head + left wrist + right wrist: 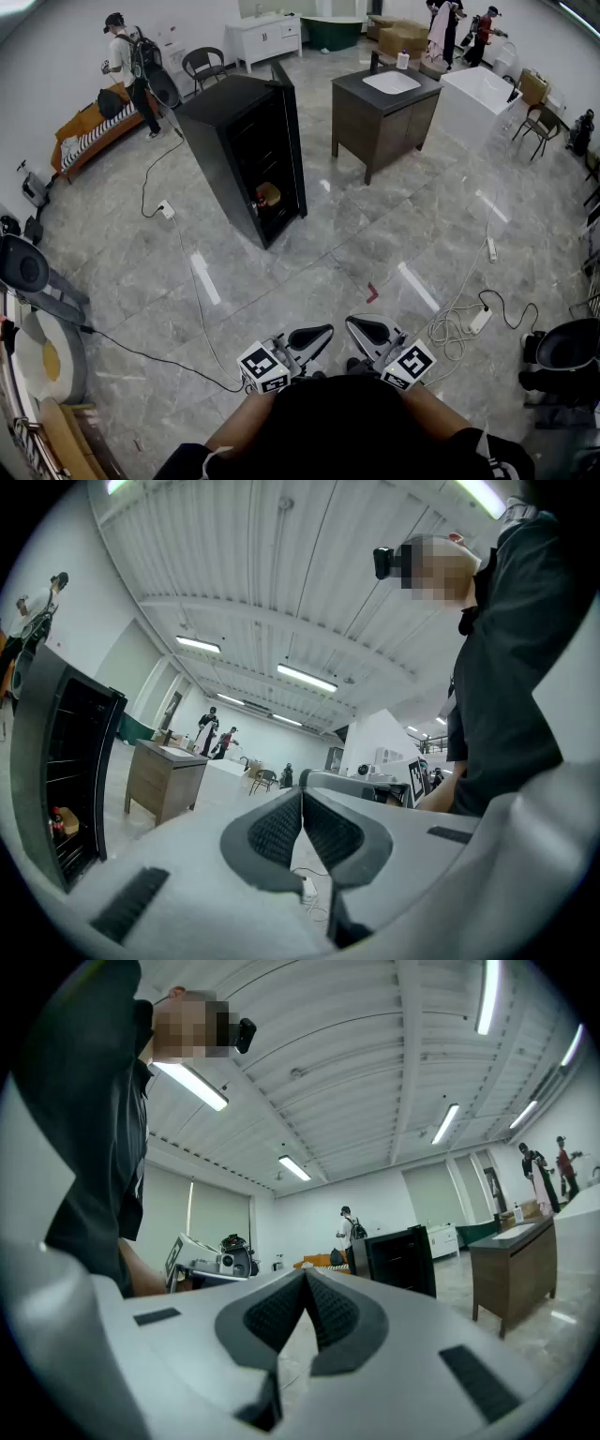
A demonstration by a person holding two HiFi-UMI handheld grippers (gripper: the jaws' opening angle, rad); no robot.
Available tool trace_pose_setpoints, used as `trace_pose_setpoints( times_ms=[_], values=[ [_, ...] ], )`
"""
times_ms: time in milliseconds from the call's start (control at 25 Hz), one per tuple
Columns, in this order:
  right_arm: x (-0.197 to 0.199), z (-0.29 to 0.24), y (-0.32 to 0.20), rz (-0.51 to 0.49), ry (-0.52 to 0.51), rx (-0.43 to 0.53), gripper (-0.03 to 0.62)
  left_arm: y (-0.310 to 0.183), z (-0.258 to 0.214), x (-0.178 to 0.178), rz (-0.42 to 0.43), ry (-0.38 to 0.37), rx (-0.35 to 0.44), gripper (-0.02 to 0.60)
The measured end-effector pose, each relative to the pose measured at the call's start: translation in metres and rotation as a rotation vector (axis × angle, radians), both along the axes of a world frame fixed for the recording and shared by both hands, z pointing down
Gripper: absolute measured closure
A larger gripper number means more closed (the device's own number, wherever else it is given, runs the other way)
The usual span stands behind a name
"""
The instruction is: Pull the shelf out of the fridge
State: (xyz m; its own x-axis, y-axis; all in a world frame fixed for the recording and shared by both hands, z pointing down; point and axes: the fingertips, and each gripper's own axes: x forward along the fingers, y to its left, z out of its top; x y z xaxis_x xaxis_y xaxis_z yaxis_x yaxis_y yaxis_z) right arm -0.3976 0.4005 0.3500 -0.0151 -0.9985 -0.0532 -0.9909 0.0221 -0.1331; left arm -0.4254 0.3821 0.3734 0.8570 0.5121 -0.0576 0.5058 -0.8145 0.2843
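A tall black fridge stands on the tiled floor far ahead of me, its glass door swung open at the right side. Wire shelves show inside it, with a small orange and red item low down. It also shows in the right gripper view as a dark box. My left gripper and right gripper are held close to my body, tips turned toward each other, both shut and empty. The pads meet in the left gripper view and the right gripper view.
A wooden vanity with a sink stands right of the fridge, a white tub beyond it. Cables and power strips trail over the floor. People stand at the back left and back right. Exercise gear crowds the left edge.
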Motion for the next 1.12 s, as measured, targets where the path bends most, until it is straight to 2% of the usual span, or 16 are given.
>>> trace_pose_setpoints(
  times_ms=[200, 560, 1120],
  values=[
    [0.000, 0.001, -0.003, 0.020, -0.014, 0.006, 0.569, -0.012, 0.009, -0.008, -0.018, -0.024, 0.002, 0.558],
    [-0.008, 0.010, 0.002, 0.040, -0.025, -0.026, 0.569, -0.018, 0.015, -0.014, -0.041, -0.019, -0.021, 0.558],
    [-0.002, 0.008, 0.007, 0.051, -0.039, -0.020, 0.569, -0.036, 0.017, -0.013, -0.110, -0.028, -0.049, 0.558]
  ],
)
